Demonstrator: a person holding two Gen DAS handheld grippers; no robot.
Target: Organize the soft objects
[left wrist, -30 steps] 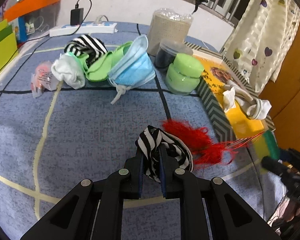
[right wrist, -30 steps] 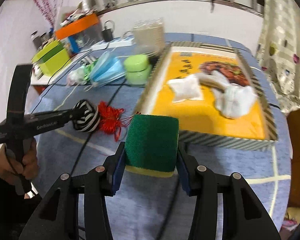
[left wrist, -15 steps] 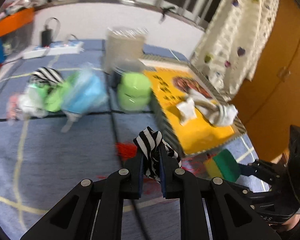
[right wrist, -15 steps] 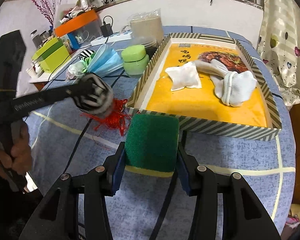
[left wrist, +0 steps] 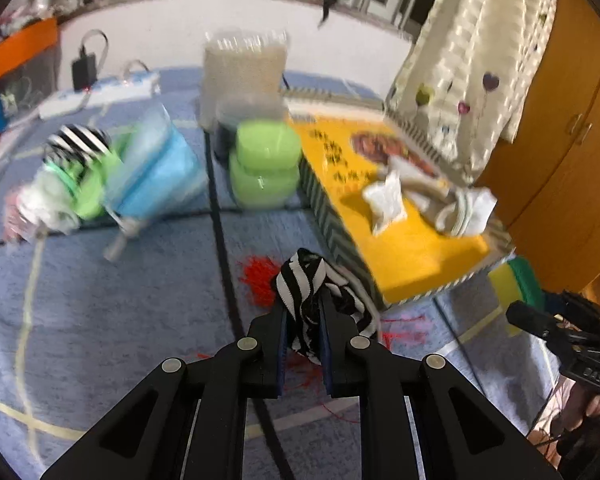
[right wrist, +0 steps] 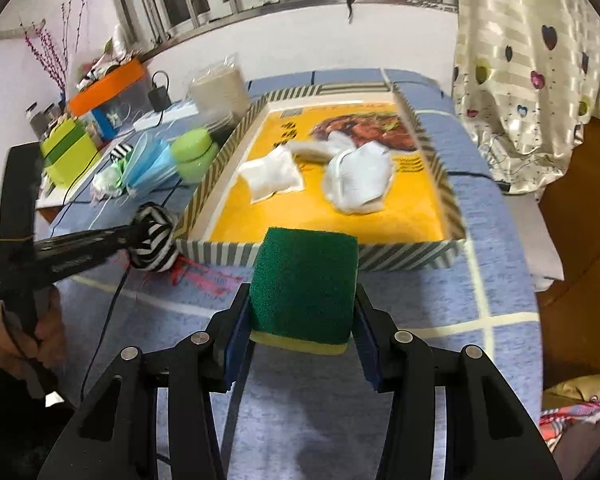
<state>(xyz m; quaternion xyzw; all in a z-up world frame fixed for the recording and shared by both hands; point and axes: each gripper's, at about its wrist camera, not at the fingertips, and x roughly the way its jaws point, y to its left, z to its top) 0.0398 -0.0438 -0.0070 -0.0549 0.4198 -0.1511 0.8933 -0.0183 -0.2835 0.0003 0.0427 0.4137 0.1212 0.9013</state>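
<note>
At the near left corner of the shallow cardboard tray with striped walls and a yellow printed floor [right wrist: 204, 184], we hold the left gripper [left wrist: 303, 312] with its jaws closed tight on a black-and-white striped fabric bundle [left wrist: 305, 286]. In the right wrist view the same bundle [right wrist: 156, 242] sits just outside the tray's corner, raised over the desk covered in blue cloth with pale lines [right wrist: 496, 248]. A tuft of red thread [left wrist: 258, 280] lies on the cloth directly under and beside the bundle.

Near the tray's front wall, we hold the right gripper [right wrist: 303, 320] with its jaws part-way apart and pressed against both sides of a green scouring sponge with a yellow foam base [right wrist: 304, 284]. The sponge is in front of the front wall, outside the tray; whether it touches the wall we cannot tell.

Inside the tray lie a flat white cloth pouch [right wrist: 272, 176] toward the left wall and a bunched white sock [right wrist: 360, 182] toward the centre, close together.

Along the tray's left wall, on the desk, stand two stacked lime-green plastic jars [left wrist: 266, 168]. Further left lie a blue pleated face mask [left wrist: 156, 172] and a second striped fabric bundle [left wrist: 76, 140], both blurred.
</note>
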